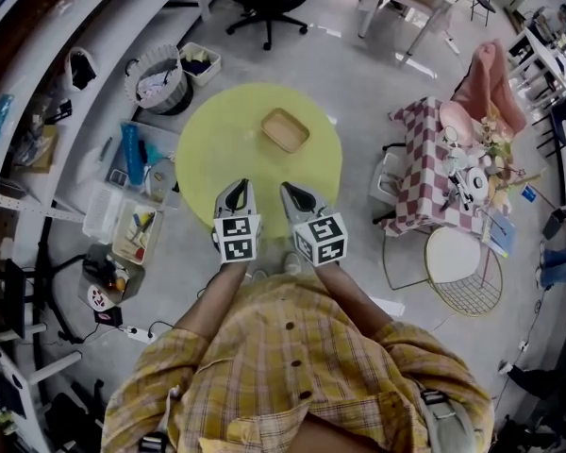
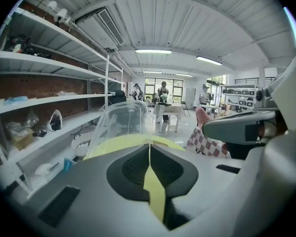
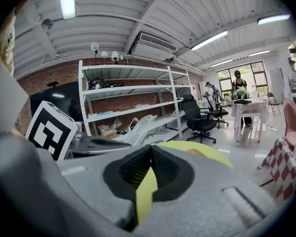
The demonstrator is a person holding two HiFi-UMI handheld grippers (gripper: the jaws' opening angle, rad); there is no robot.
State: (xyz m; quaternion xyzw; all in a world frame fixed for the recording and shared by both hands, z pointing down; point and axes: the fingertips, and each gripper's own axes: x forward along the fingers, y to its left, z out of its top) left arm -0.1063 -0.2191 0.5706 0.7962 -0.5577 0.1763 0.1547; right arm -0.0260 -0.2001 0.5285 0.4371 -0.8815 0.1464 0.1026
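Our left hand-held gripper (image 1: pixel 235 189) and right hand-held gripper (image 1: pixel 290 192), jaws together and empty, hover over the near edge of the yellow table (image 1: pixel 217 135). What looks like a tan tray (image 1: pixel 285 129) sits mid-table, with shelves (image 1: pixel 71 22) at upper left.

No word, brand or number can be read anywhere; the only signs are black-and-white square markers without letters, on the cubes at the rear of the left gripper (image 1: pixel 236 187) and the right gripper (image 1: pixel 289 190)
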